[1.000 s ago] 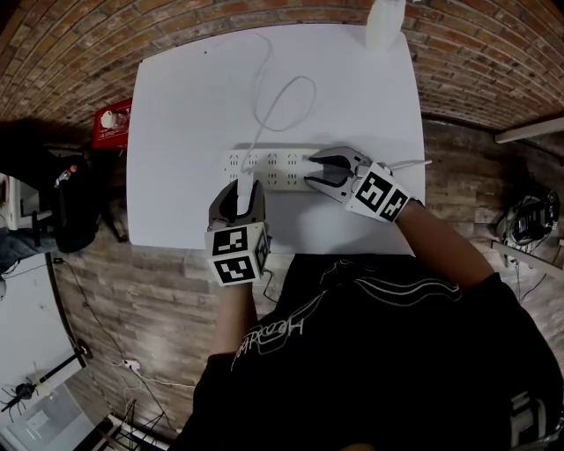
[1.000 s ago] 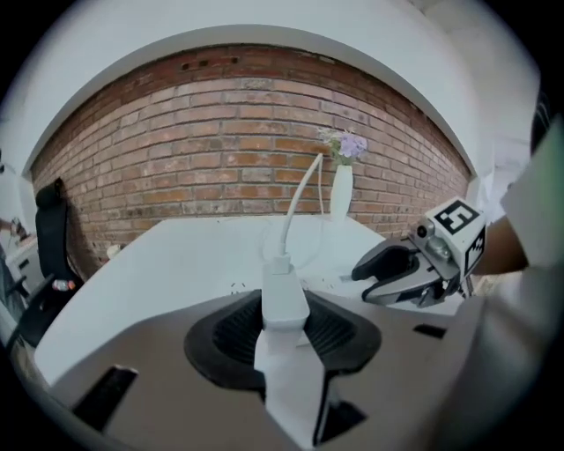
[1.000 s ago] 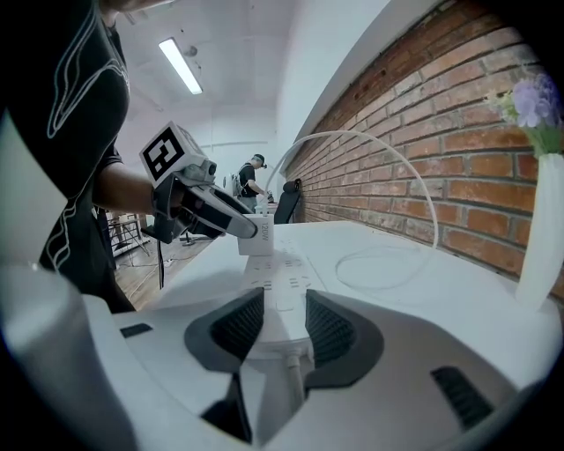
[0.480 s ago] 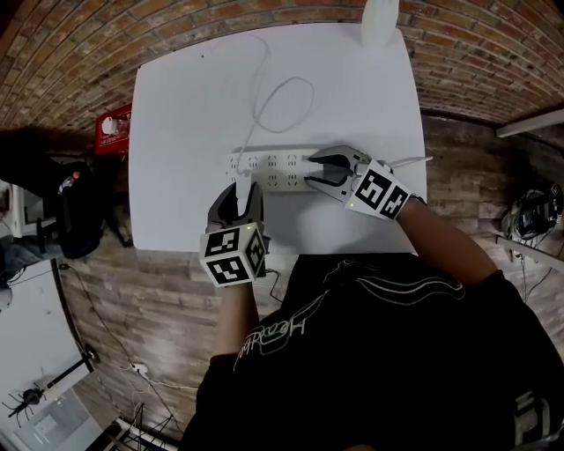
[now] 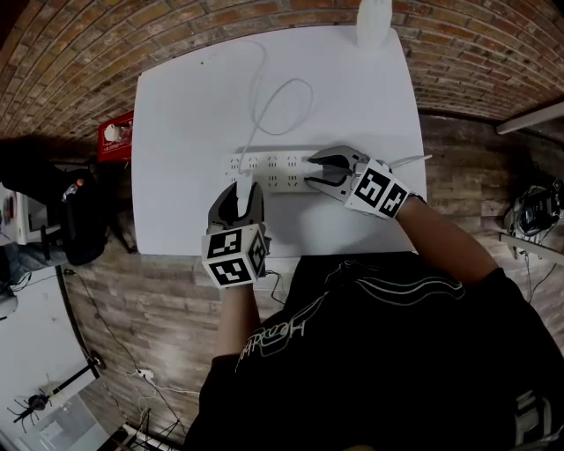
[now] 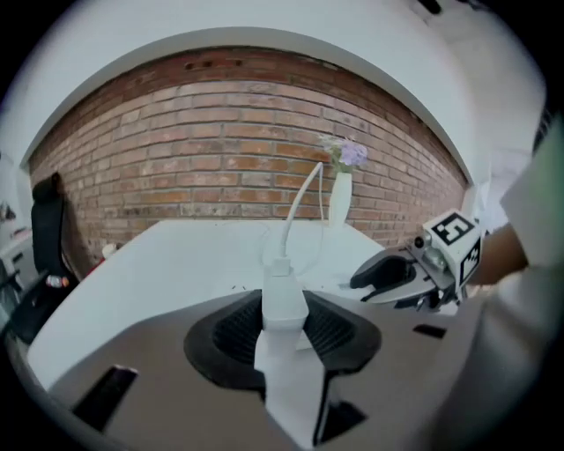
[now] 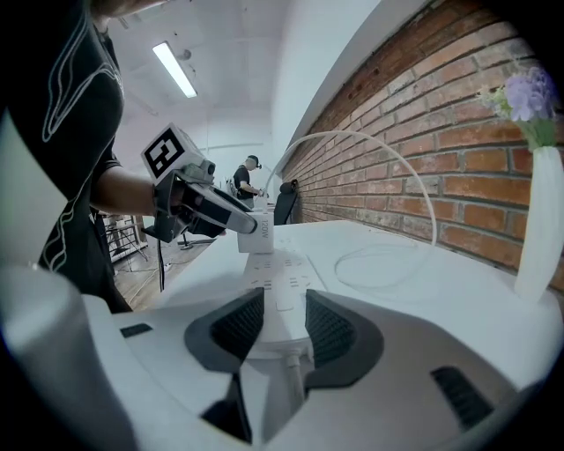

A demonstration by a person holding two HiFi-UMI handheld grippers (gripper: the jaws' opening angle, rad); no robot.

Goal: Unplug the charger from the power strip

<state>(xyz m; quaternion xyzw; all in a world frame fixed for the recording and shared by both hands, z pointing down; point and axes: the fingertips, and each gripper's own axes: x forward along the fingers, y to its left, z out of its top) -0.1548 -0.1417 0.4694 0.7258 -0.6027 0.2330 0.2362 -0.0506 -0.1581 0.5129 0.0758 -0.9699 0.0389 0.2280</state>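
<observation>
A white power strip (image 5: 269, 167) lies across the middle of the white table (image 5: 176, 106). My right gripper (image 5: 319, 169) clamps the strip's right end, and the strip (image 7: 278, 291) runs away between its pads in the right gripper view. My left gripper (image 5: 238, 195) is shut on the white charger (image 5: 243, 187) at the strip's left part. The charger (image 6: 284, 299) stands upright between the jaws, and its white cable (image 6: 300, 211) rises from it and loops over the table (image 5: 282, 97). I cannot tell whether its prongs are still in the socket.
A white vase (image 5: 374, 22) with purple flowers (image 6: 351, 154) stands at the table's far edge against the brick wall. A red box (image 5: 115, 136) sits on the floor left of the table. The strip's own cord (image 5: 410, 163) leaves to the right.
</observation>
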